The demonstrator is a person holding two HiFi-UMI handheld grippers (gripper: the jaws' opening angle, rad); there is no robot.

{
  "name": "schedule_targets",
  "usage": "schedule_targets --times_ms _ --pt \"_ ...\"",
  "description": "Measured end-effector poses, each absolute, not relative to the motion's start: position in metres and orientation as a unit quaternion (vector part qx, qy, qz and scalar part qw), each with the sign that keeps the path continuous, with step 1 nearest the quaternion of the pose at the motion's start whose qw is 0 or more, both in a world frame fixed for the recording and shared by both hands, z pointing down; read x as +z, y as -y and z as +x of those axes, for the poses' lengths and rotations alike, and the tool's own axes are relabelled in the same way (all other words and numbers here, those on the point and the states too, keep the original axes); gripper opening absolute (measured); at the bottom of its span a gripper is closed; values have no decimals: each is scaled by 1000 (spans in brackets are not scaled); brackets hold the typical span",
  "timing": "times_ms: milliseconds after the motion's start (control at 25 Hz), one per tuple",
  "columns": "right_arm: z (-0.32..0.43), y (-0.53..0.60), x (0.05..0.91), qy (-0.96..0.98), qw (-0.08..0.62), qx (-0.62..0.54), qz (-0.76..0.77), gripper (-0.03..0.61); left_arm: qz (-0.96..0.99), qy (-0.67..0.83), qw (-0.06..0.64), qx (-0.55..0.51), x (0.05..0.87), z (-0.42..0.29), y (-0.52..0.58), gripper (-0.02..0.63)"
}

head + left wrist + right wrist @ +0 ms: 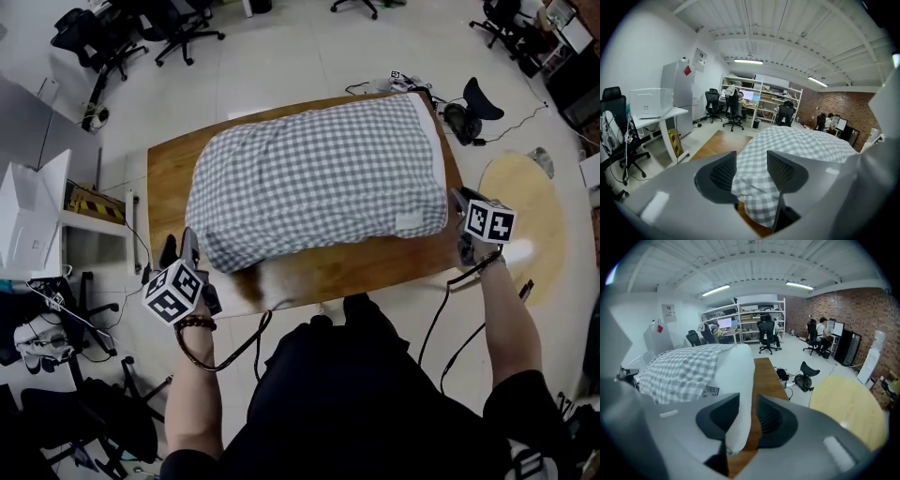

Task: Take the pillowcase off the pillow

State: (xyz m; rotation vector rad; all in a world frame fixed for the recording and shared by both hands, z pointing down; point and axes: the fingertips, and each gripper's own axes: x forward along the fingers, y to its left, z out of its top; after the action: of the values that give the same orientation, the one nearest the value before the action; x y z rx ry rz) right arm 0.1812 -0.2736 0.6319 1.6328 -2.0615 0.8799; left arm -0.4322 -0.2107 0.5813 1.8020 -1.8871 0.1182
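Note:
A pillow in a grey-and-white checked pillowcase lies across the wooden table. Its bare white end shows at the right. My left gripper is at the near left corner of the pillow. In the left gripper view the gripper stands open, and the checked corner lies in the gap without the pads pressing it. My right gripper is at the near right corner. In the right gripper view the gripper is open around the white pillow edge, with the checked cloth to its left.
A white side table stands at the left, with office chairs beyond it. On the floor at the right are a round yellow board and a black seat part. Cables hang below the table's near edge.

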Motion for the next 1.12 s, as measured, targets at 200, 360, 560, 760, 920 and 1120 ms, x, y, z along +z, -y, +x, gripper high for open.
schedule_targets --times_ms 200,360,560,760,920,1120 --pt "172 247 640 733 174 317 577 112 682 674 281 44 603 -403 181 241" --pt "181 237 645 732 156 335 573 114 675 669 308 41 623 -385 157 269" --pt "176 238 642 745 138 353 549 132 659 668 345 20 632 -375 147 282" --pt "185 231 645 766 129 362 515 161 637 677 369 16 644 -353 134 287" --pt "192 217 650 787 129 362 482 176 622 682 384 3 656 -336 117 290" --pt "190 214 659 807 134 361 448 208 611 691 387 -4 672 -321 110 296"
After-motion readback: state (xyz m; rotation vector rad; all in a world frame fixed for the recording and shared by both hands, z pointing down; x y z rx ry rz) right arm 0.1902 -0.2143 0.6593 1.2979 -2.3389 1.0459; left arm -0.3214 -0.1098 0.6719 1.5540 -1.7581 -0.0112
